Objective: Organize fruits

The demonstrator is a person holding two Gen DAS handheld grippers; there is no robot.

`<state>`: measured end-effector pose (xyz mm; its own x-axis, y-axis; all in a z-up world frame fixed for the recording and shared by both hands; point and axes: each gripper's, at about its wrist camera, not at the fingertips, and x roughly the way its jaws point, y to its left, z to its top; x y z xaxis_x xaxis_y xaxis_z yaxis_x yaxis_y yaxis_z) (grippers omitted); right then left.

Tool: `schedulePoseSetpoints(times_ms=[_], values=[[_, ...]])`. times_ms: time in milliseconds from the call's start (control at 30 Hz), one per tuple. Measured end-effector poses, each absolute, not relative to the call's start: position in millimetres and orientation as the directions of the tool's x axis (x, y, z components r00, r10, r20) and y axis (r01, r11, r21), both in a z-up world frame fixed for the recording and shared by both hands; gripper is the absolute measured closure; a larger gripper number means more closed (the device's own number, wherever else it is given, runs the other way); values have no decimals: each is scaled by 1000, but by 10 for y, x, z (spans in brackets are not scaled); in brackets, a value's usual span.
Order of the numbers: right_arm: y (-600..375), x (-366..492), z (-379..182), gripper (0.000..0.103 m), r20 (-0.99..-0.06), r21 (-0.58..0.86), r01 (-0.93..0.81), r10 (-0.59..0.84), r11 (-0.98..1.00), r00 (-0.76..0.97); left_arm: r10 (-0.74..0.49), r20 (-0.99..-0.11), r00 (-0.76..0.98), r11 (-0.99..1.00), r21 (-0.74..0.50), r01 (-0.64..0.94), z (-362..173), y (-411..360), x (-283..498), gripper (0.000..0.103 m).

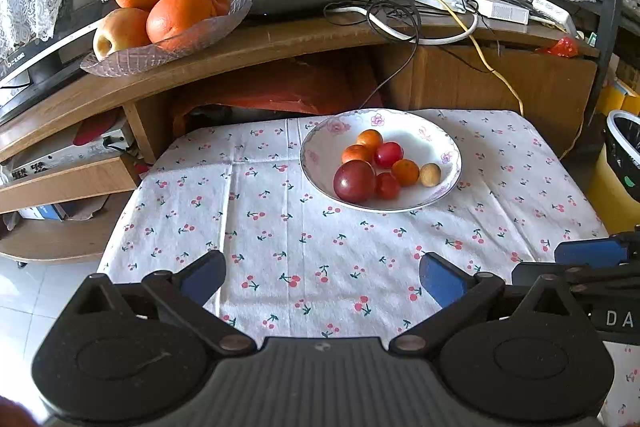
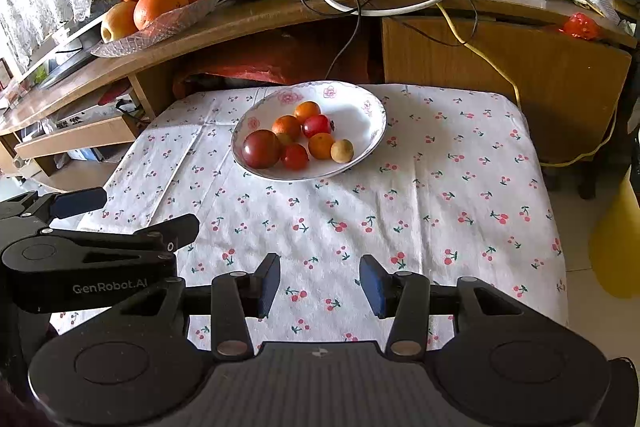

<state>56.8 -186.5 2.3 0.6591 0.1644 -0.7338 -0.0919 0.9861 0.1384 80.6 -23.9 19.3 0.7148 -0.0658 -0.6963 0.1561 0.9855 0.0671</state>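
Fruits sit piled in a white floral-rimmed bowl (image 1: 320, 143) on a small table covered by a cherry-print tablecloth (image 1: 280, 227); the bowl stands toward the far side of the cloth. Contents: one large dark red tomato (image 1: 354, 181) at the near left, two small red tomatoes (image 1: 388, 154), three small oranges (image 1: 405, 172), and one small tan round fruit (image 1: 430, 174) at the right edge of the pile. The pieces touch one another in a loose cluster.

Left gripper (image 1: 322, 277): jaws spread wide, nothing between the blue pads, held low over the near part of the cloth, well apart from the bowl.

Right gripper (image 2: 319, 285): jaws parted, narrower than the left, nothing held; also over the near cloth, bowl ahead and slightly left. The left gripper shows at the left edge of the right wrist view, just beside the right one.

Behind the table, a curved wooden shelf (image 1: 280, 39) carries a clear glass dish (image 1: 120, 61) with larger oranges (image 1: 180, 15) and an apple (image 1: 120, 31). To its right lie a black router (image 1: 296, 1) with antennas, tangled cables (image 1: 400, 15) including a yellow one, and white adapter boxes (image 1: 500, 11). A yellow bin (image 1: 616, 183) stands at the right of the table.
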Motion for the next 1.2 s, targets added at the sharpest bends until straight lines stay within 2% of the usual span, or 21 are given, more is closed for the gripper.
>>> schedulePoseSetpoints(times_ms=[1200], values=[[-1822, 38, -8, 62, -730, 143, -76, 157, 987, 666, -74, -704, 707, 984, 63, 166, 162, -255, 263, 0]])
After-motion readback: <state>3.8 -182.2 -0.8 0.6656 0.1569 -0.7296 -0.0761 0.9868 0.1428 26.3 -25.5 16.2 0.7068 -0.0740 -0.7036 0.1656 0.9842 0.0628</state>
